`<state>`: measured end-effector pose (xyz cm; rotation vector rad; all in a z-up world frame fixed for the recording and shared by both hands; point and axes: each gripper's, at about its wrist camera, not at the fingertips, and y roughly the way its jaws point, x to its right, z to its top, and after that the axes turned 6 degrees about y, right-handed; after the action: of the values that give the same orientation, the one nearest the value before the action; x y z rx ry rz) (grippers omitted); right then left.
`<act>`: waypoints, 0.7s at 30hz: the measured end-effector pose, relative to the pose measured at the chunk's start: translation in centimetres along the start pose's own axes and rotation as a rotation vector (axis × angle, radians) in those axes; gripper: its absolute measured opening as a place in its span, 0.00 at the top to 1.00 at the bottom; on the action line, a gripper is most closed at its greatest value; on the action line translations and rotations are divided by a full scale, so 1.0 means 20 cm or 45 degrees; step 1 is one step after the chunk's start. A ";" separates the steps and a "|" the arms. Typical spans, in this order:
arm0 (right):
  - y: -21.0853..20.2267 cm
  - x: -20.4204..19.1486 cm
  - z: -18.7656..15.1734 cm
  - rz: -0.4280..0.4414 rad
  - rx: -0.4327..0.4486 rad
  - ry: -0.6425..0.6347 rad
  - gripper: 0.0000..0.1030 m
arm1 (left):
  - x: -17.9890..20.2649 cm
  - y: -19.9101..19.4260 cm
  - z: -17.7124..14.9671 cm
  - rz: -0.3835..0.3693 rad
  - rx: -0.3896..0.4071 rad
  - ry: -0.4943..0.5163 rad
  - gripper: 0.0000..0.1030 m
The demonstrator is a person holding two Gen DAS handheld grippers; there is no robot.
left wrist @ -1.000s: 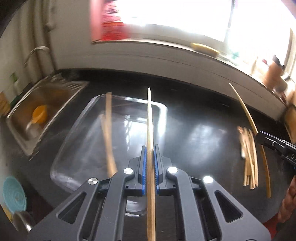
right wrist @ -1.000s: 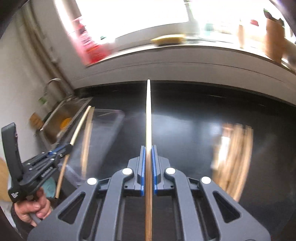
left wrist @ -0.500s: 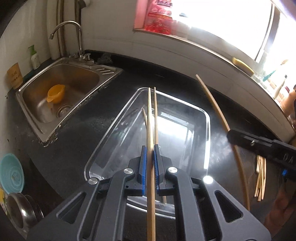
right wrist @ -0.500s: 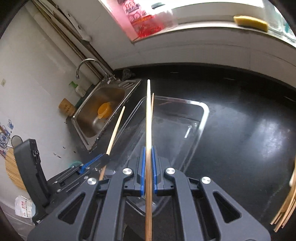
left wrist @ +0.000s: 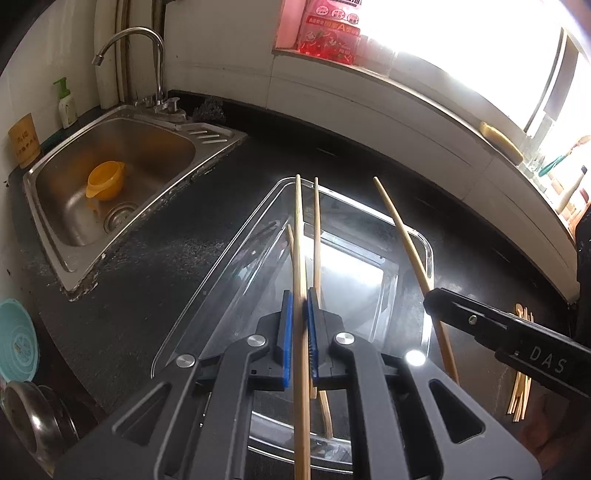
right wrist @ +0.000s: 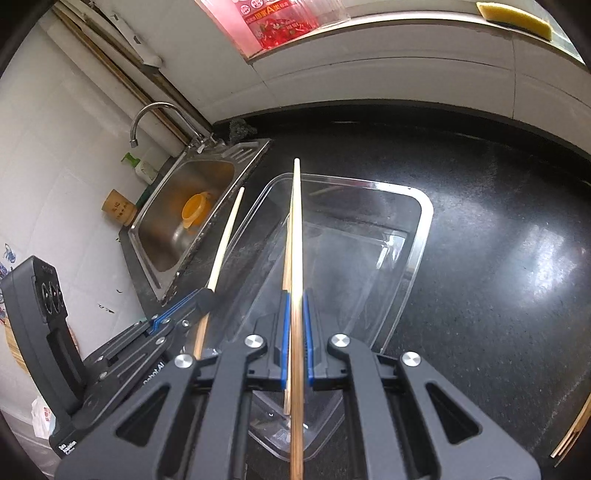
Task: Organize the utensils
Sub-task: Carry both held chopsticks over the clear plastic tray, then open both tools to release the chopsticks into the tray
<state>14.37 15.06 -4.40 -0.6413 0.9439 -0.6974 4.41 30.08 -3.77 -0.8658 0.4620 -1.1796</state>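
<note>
My left gripper (left wrist: 300, 295) is shut on a wooden chopstick (left wrist: 298, 229) that points forward over a clear plastic tray (left wrist: 424, 243). Two chopsticks (left wrist: 316, 221) lie inside the tray. To the right, my right gripper (left wrist: 429, 298) holds another chopstick (left wrist: 399, 225) above the tray's right rim. In the right wrist view, the right gripper (right wrist: 295, 299) is shut on its chopstick (right wrist: 296, 221) over the tray (right wrist: 424, 221). The left gripper (right wrist: 208, 293) is at the left with its chopstick (right wrist: 229, 229). A loose pile of chopsticks (left wrist: 521, 384) lies on the black counter at the far right.
A steel sink (left wrist: 66, 236) with an orange cup (left wrist: 105, 181) and a faucet (left wrist: 129, 40) lies left of the tray. A teal strainer (left wrist: 16, 343) and a metal bowl (left wrist: 33, 417) sit at the near left. A yellow sponge (right wrist: 513, 14) rests on the window sill.
Both grippers have swung left from the chopstick pile to over the clear tray, each still gripping its chopstick. The sink has come into view and the pile has slid to the right edge.
</note>
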 end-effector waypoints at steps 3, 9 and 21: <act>0.03 -0.01 0.01 0.001 -0.009 -0.001 0.93 | 0.00 0.01 0.00 -0.002 -0.003 -0.003 0.93; 0.06 0.00 0.01 -0.004 -0.027 0.001 0.93 | 0.00 0.04 0.00 -0.006 -0.013 -0.001 0.93; 0.11 0.01 0.05 -0.036 -0.051 0.020 0.93 | -0.01 0.11 0.01 0.012 -0.042 0.002 0.93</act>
<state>15.86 16.47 -5.78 -0.6863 0.9669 -0.7111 5.87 30.67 -5.36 -0.8900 0.4878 -1.1668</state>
